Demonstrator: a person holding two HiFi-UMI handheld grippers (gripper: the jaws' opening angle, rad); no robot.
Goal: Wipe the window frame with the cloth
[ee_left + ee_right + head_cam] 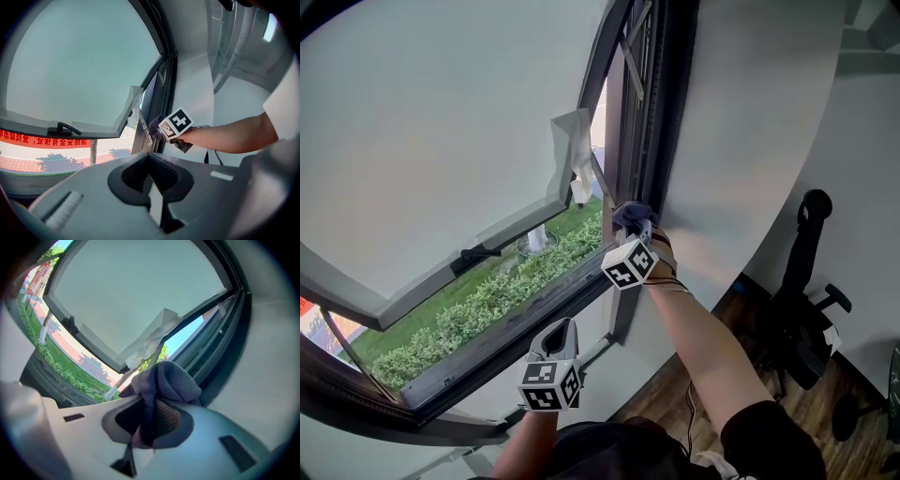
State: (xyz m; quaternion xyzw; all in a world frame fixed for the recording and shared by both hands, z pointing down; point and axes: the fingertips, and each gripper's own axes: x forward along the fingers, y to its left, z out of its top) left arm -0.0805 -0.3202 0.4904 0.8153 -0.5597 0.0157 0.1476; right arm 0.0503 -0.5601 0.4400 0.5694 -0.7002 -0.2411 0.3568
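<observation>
Lowest in the head view, at bottom centre, the left hand-held gripper (560, 330) hangs below the sill with its jaws pressed together and nothing between them; its own view shows the same (151, 187). Its cube carries black-and-white square markers, with no readable lettering.

Above it, at the centre of the picture, the right hand-held gripper (633, 227) is clamped on the cloth (630, 214), a bunched purple-grey rag that bulges out past the jaws (168, 380). The cloth sits at the dark window frame (661, 112), by the lower right corner of the opening, seemingly against the upright member.

Beyond, the sash (441, 141) tilts outward across the upper left, with a black handle (473, 255) on its lower rail and a torn white film (572, 150) hanging at its corner.

Outside, a hedge (487, 300) runs below. A red banner (42, 139) with white Chinese characters shows at lower left in the left gripper view, too small to read with certainty.

An office chair (802, 300) stands at the right edge.
</observation>
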